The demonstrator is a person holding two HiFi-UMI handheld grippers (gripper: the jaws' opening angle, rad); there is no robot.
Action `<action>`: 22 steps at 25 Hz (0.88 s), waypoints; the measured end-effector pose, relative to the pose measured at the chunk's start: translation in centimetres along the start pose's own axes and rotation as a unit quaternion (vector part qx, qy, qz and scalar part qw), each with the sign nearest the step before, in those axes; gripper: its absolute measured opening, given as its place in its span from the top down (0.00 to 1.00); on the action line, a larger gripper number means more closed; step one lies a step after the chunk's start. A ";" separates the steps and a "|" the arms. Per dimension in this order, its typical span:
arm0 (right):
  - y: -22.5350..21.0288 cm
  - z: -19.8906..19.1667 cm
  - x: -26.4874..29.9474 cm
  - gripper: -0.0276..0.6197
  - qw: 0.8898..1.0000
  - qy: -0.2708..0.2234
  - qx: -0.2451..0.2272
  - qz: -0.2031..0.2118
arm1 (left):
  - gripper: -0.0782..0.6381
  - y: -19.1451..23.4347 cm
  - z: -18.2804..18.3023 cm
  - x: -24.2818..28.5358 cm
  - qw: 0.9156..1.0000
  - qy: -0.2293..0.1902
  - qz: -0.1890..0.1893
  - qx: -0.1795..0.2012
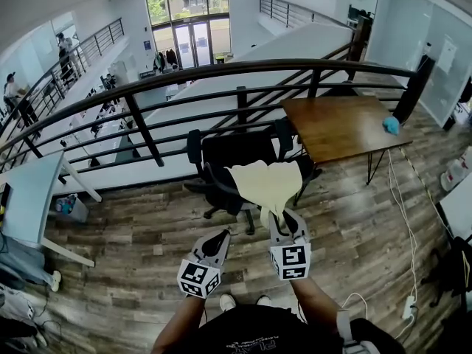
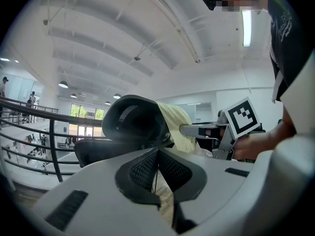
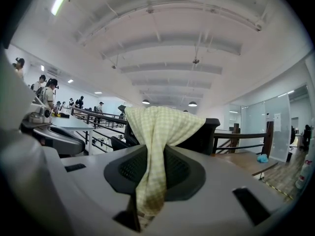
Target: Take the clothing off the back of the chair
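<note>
Now at centre frame, the pale yellow checked garment point(image 1: 267, 183) drapes over the back of the black chair point(image 1: 228, 153), its long axis running down-frame to the R gripper point(image 1: 284, 216), whose jaws pinch its lower end. L gripper point(image 1: 220, 236), jaws together & empty, sits just lower-left, clear of the garment.

the hall is bright and evenly lit: daylight pours through the tall glass entrance windows point(image 1: 188, 21), slightly blown out, and a long white ceiling strip light point(image 2: 246, 27) glares in the left gripper view. shadows are soft. fisheye distortion bows the dark metal railing point(image 1: 221, 68), and both gripper views darken to black corners. the pale yellow checked cloth point(image 3: 160, 127) looks sharp.
</note>
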State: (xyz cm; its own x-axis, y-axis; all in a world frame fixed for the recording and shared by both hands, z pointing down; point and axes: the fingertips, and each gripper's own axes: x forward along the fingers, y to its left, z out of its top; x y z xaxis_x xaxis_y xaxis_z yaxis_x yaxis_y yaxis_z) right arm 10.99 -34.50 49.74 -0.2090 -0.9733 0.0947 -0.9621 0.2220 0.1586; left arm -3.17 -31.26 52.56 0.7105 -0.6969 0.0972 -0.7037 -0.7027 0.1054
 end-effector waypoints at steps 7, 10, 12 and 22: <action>0.0 -0.1 -0.5 0.82 1.000 0.000 0.001 -0.003 | 0.87 -0.4 -0.1 -0.1 1.000 0.005 -0.002 0.011; 0.0 -0.2 -0.6 0.82 1.000 -0.001 0.000 -0.002 | 0.87 -0.2 -0.2 -0.2 1.000 0.006 0.001 0.010; 0.0 0.2 -0.6 0.82 1.000 -0.007 -0.001 0.001 | 0.87 -0.1 -0.1 -0.2 1.000 0.006 0.001 0.010; 0.8 0.3 -1.5 0.82 1.000 -0.013 0.002 0.005 | 0.87 -0.1 -0.4 -0.2 1.000 0.010 0.002 0.008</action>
State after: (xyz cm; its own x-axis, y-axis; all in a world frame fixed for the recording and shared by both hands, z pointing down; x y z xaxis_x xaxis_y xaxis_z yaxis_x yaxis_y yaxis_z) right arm 10.52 -32.89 49.40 -0.2226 -0.9724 0.0706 -0.9605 0.2311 0.1548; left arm -3.21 -31.03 52.90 0.7070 -0.6973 0.1184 -0.7069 -0.7017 0.0889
